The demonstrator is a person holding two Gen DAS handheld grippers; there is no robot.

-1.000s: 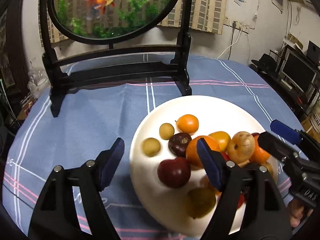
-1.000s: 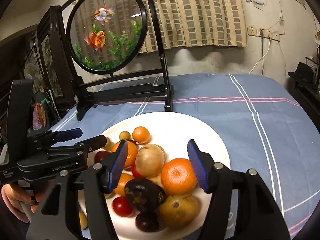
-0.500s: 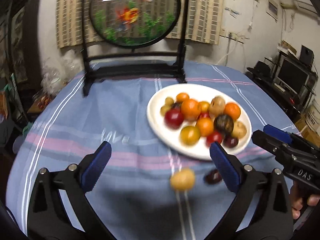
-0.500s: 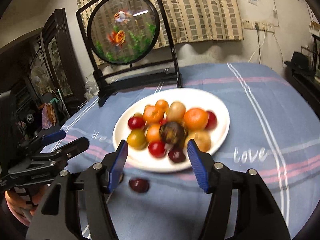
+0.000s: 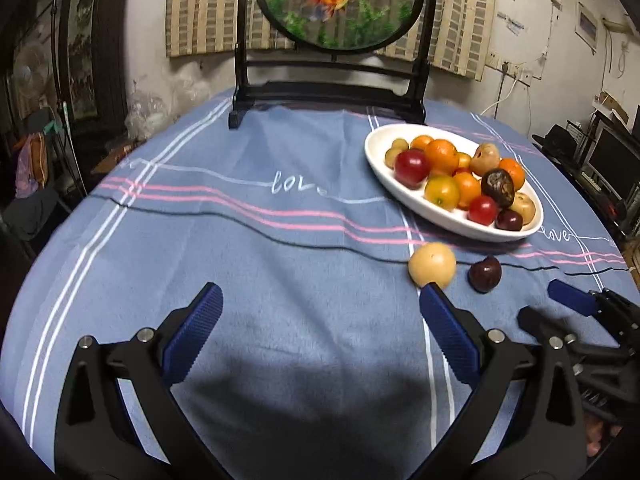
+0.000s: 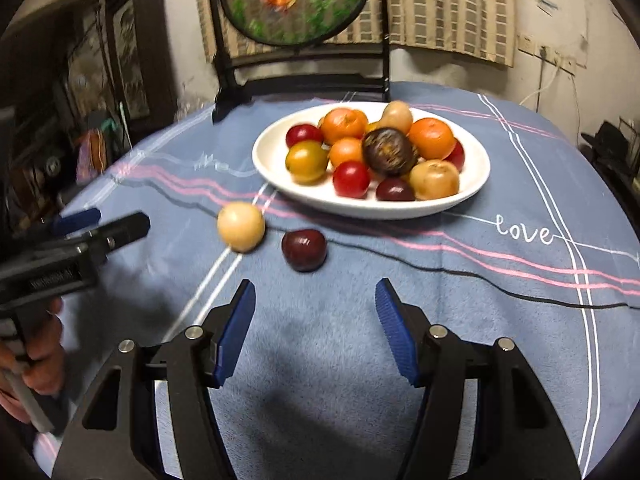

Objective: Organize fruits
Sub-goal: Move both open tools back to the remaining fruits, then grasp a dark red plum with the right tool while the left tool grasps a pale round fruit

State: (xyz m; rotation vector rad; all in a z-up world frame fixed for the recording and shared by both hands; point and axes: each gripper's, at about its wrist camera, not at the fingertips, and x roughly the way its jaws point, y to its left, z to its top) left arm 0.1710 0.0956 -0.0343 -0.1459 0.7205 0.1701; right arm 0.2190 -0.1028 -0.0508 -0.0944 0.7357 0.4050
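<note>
Right wrist view: plum (image 6: 303, 249) stem dimple upward, beside yellow fruit (image 6: 241, 226); both hand-held grippers spread, empty.

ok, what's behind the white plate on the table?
Behind the white plate stands a dark wooden stand holding a round goldfish panel, with striped curtains on the wall beyond. The heaped fruit hides the plate's far rim and the cloth just behind it.

blk grippers (image 5: 320, 336), blue ribbed pads (image 5: 193, 336)
</note>
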